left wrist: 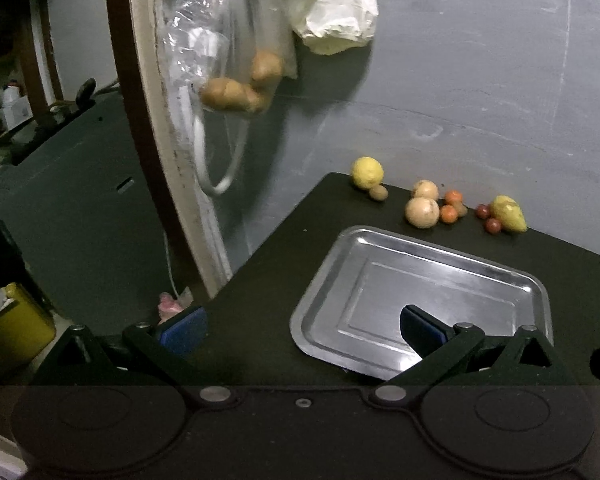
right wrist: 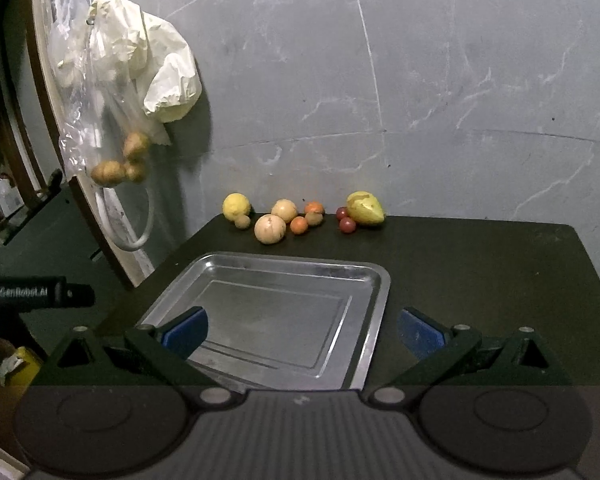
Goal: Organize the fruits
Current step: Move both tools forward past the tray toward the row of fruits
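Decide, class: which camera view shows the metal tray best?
The right wrist view: the metal tray lies central and near, its far rim unbroken. In the left wrist view the metal tray sits off to the right, with a finger of the left gripper covering part of it.

Tray (right wrist: 374, 280) bare inside, open worktop (right wrist: 480, 264) right of tray, fruit row (right wrist: 300, 216) behind tray against wall (right wrist: 420, 80)
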A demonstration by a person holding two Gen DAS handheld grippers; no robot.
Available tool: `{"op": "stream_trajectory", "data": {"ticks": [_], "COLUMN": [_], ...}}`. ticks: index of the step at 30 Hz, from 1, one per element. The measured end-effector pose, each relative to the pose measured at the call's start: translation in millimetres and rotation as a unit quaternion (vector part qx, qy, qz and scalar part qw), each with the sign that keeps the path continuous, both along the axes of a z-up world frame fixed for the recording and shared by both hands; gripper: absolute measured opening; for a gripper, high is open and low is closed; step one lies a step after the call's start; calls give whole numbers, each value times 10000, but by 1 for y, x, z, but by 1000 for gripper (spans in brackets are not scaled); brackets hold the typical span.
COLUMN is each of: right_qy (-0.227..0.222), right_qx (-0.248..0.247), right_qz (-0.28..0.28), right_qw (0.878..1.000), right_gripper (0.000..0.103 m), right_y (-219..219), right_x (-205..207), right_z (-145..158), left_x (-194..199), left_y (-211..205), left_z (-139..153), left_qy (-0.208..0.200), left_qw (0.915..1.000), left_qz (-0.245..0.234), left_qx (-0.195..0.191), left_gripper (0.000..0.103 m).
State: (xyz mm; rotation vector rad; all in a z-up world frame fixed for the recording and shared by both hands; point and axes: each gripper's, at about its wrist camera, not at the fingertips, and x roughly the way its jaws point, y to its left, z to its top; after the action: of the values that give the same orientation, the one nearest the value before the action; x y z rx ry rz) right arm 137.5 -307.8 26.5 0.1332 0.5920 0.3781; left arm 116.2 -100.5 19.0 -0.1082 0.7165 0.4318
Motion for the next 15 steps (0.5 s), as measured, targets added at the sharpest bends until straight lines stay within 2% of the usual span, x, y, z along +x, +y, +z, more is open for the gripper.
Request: {"op": "stream_trajectory", "data": {"ticks": [8, 15], "right_qy": [-124, -145], "right_qx": [88, 62], "right_qz": [89, -111], "right_qw": [9998, 9998], "right_gripper": [103, 103], "right_y": [0, 6], "right_x": [1, 8], "right_z": [1, 2], "left_x": [23, 46], "left_y": [-1, 0], "left_z": [12, 12], "left_qy": [90, 85], "left_qw": [9994, 9977], "left_qz": [-332, -679], "left_qx": [-22, 5], "left_gripper": [102, 102]}}
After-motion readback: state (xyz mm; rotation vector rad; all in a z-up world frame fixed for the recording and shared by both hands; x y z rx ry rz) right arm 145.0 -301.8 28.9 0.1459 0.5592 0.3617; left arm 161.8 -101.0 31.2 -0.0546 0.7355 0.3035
